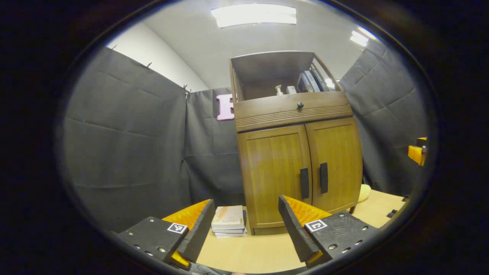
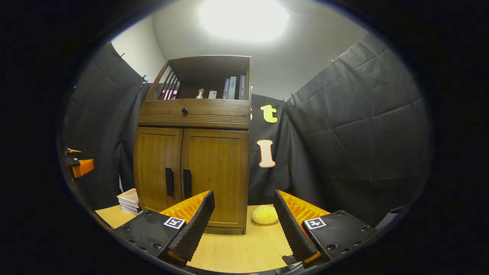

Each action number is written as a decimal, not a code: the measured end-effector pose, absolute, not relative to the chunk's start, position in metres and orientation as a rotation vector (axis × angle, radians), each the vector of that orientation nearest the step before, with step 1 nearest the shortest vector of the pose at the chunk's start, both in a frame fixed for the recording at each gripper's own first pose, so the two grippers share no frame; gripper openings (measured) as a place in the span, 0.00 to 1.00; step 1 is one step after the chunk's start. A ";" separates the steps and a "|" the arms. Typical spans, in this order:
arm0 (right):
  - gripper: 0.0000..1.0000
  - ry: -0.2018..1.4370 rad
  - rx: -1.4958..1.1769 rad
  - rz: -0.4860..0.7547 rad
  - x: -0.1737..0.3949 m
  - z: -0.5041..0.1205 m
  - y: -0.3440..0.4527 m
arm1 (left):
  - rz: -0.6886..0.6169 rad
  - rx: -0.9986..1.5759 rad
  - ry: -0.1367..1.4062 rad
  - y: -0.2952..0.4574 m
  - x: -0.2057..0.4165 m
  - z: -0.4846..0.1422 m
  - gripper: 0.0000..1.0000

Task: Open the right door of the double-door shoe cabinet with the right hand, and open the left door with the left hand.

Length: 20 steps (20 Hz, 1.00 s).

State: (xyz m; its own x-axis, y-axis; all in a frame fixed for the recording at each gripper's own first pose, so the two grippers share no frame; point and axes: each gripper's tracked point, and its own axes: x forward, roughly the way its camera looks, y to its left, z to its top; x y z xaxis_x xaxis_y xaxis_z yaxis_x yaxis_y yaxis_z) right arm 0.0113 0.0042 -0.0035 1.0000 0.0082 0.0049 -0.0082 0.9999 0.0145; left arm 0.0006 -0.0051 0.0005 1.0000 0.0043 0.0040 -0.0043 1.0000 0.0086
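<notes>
A: Cabinet (image 1: 298, 152) at one o'clock in left gripper view, eleven in right. Left door (image 1: 276, 173) and right door (image 1: 336, 164) both closed, handles side by side.

B: Left gripper (image 1: 244, 225) spread wide, holding nothing. Right gripper (image 2: 244, 219) likewise.

A: Writing?

B: Book stack (image 1: 228, 221) at six, cover print too small to read.

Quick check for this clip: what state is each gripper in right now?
Left gripper: open, holding nothing, short of the shoe cabinet.
Right gripper: open, holding nothing, also short of the cabinet; both doors closed.
</notes>
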 end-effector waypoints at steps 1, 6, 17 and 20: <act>0.96 -0.005 0.017 0.012 0.013 -0.003 0.006 | 0.007 0.010 -0.006 -0.004 0.001 0.001 0.99; 0.96 -0.007 0.014 0.027 0.022 -0.005 0.014 | 0.023 0.009 -0.012 -0.002 0.001 0.001 0.99; 0.98 -0.018 0.033 0.122 0.073 -0.001 0.058 | 0.076 0.002 -0.008 0.013 -0.010 -0.001 0.99; 0.97 -0.021 0.039 0.145 0.086 -0.003 0.072 | 0.090 0.004 -0.005 0.019 -0.013 -0.001 0.99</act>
